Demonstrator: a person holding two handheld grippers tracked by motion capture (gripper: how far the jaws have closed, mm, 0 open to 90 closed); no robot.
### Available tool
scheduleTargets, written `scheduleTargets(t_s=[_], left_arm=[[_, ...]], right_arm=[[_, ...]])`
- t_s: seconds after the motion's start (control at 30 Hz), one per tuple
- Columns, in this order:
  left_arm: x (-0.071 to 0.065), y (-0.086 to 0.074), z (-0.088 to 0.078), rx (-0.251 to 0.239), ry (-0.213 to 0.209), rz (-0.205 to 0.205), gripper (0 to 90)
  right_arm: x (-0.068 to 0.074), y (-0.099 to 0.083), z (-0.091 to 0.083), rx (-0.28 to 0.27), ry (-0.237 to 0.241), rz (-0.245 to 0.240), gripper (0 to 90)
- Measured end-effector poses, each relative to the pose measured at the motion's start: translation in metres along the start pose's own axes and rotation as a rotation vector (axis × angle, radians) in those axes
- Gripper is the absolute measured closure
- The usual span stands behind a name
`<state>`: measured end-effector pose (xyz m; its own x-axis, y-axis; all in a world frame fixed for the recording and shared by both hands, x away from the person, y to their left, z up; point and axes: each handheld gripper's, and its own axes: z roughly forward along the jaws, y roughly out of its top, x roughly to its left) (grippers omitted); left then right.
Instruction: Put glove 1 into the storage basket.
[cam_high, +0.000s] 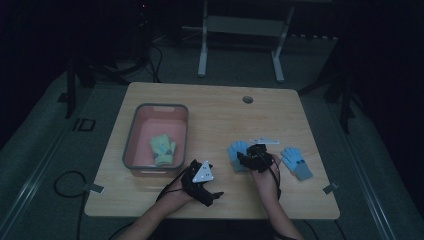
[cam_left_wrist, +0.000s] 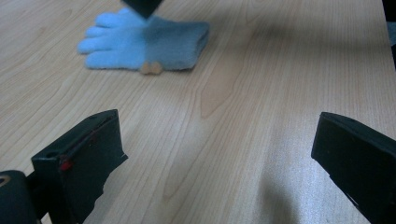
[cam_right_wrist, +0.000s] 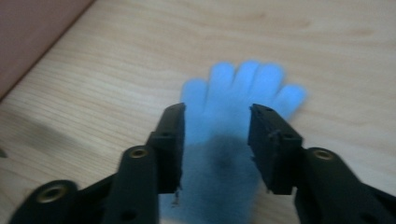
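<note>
A light wooden table (cam_high: 210, 100) is seen across the middle of the high view, with a grey bin (cam_high: 131, 131) lined in pink at its centre left. A green-and-yellow glove (cam_high: 163, 149) is already lodged in the lower part of that bin, so part of the sorting is judged to be done.

Two blue gloves are left on the bare wood at the centre right. The nearer blue glove (cam_right_wrist: 236, 100) is laid flat with its fingers pointing to the top of the right gripper view; in the left gripper view the same glove (cam_left_wrist: 144, 44) is found at the upper left. A second blue glove (cam_high: 297, 162) is placed well apart, further right in the high view.

The right gripper (cam_high: 256, 158) is held directly over the nearer glove, its jaws parted and straddling the cuff, with no pinch seen on the fabric, so this glove is judged to be not yet picked up. The left gripper (cam_high: 202, 182), at the lower centre of the high view, is kept spread wide over bare table, nothing being held.

Both blue gloves are thus judged still to be gathered and carried to the bin
</note>
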<state>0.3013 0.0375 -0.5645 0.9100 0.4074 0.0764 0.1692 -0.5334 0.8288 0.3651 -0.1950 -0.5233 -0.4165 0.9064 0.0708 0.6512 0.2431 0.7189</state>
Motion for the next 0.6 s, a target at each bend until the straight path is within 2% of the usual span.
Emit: scheduleTargets(t_s=[0.1, 0.23, 0.3, 0.33, 0.4, 0.47, 0.6], left_arm=[[0.000, 0.000, 0.000, -0.001, -0.002, -0.004, 2.2], [-0.002, 0.000, 0.002, 0.003, -0.010, -0.001, 2.2], [-0.003, 0.000, 0.002, 0.004, -0.012, 0.001, 2.2], [-0.003, 0.000, 0.002, 0.003, -0.012, 0.001, 2.2], [-0.003, 0.000, 0.002, 0.000, -0.012, -0.003, 2.2], [-0.002, -0.001, 0.002, -0.003, -0.011, -0.008, 2.2], [-0.003, -0.001, 0.002, -0.003, -0.004, -0.006, 2.2]], right_arm=[[-0.013, 0.005, -0.012, -0.023, 0.023, -0.030, 52.9], [-0.030, 0.004, -0.023, -0.040, 0.010, -0.108, 55.7], [-0.034, 0.003, -0.025, -0.035, 0.007, -0.105, 56.5], [-0.045, 0.001, -0.028, -0.046, 0.037, -0.105, 57.7], [-0.053, 0.000, -0.031, -0.049, 0.026, -0.126, 59.9], [-0.064, 0.000, -0.034, -0.057, 0.049, -0.130, 60.3], [-0.085, 0.000, -0.043, -0.089, 0.050, -0.141, 63.2]])
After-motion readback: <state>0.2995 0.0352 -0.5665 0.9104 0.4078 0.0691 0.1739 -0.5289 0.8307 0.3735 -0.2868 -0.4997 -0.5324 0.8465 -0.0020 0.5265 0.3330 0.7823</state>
